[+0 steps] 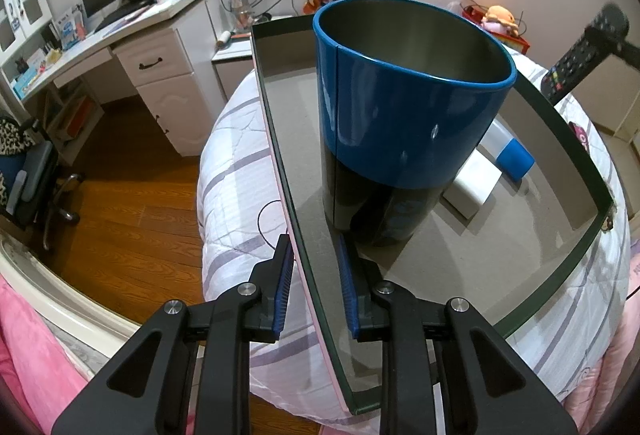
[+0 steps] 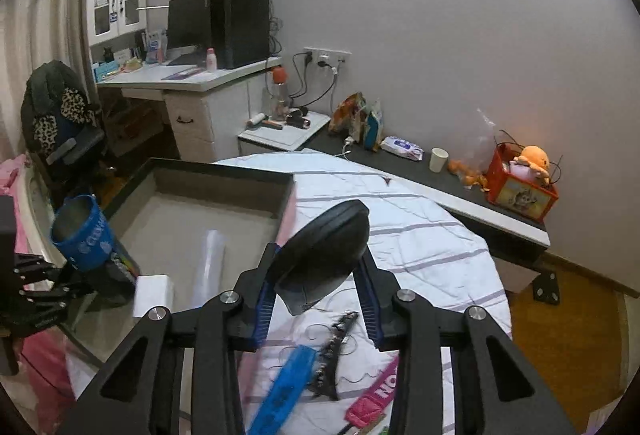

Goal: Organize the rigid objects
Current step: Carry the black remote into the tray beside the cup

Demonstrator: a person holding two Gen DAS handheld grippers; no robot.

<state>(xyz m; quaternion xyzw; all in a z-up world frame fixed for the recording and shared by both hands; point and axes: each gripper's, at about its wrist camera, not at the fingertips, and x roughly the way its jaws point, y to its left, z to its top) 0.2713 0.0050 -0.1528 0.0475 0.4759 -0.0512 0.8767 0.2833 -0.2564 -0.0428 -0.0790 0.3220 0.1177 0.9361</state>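
A shallow grey box (image 1: 532,275) with a dark rim lies on the bed; it also shows in the right wrist view (image 2: 224,171). In it stand a blue and black tin (image 1: 400,115), a white block (image 1: 474,183) and a clear tube with a blue cap (image 1: 514,159). My left gripper (image 1: 314,287) straddles the box's left wall, its fingers slightly apart around it. My right gripper (image 2: 318,295) is shut on a black remote control (image 2: 324,255), held above the bed right of the box. The remote also shows at the right edge of the left wrist view (image 1: 580,55).
On the bedspread (image 2: 420,235) under my right gripper lie a blue strip (image 2: 286,391), a black hair clip (image 2: 334,355) and a pink tag (image 2: 378,395). A white desk (image 1: 152,47) and office chair (image 1: 28,175) stand left. A dark shelf (image 2: 460,187) with snacks, cup and red toy box runs along the wall.
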